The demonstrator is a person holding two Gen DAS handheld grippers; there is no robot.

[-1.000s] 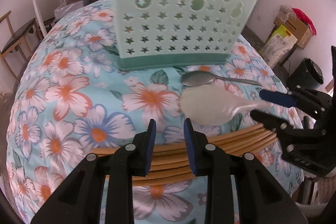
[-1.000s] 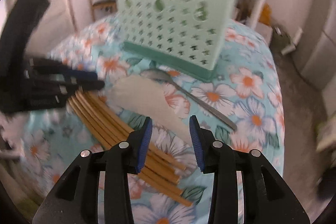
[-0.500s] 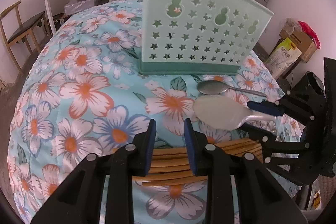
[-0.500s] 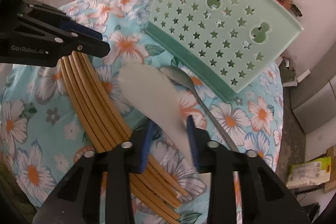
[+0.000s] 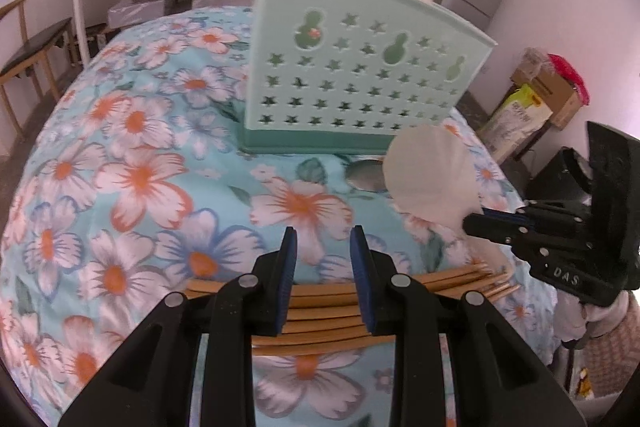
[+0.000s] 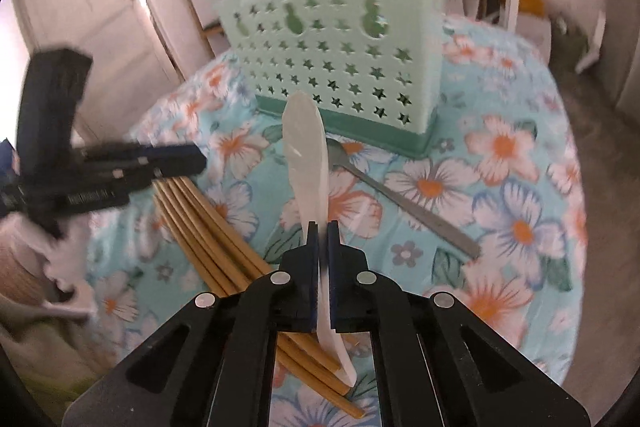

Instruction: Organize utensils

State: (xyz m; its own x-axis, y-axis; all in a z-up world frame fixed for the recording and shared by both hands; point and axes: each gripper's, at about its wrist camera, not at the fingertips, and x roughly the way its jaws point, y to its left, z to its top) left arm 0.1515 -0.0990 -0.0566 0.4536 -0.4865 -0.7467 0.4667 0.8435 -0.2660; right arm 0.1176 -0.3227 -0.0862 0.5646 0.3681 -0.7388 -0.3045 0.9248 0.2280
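Gripping flat white plastic rice paddle [image 6: 306, 155]: right gripper [image 6: 322, 227]. Parted over bamboo chopsticks [image 5: 320, 311]: left gripper [image 5: 323, 239].

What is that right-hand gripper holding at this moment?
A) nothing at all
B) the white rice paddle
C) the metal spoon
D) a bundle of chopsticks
B: the right gripper is shut on the handle of the white rice paddle, lifted off the cloth, while the metal spoon and chopsticks lie on the table.

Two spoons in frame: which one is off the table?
The white plastic rice spoon, clamped by its handle in the right gripper and lifted. The metal spoon lies on the floral cloth.
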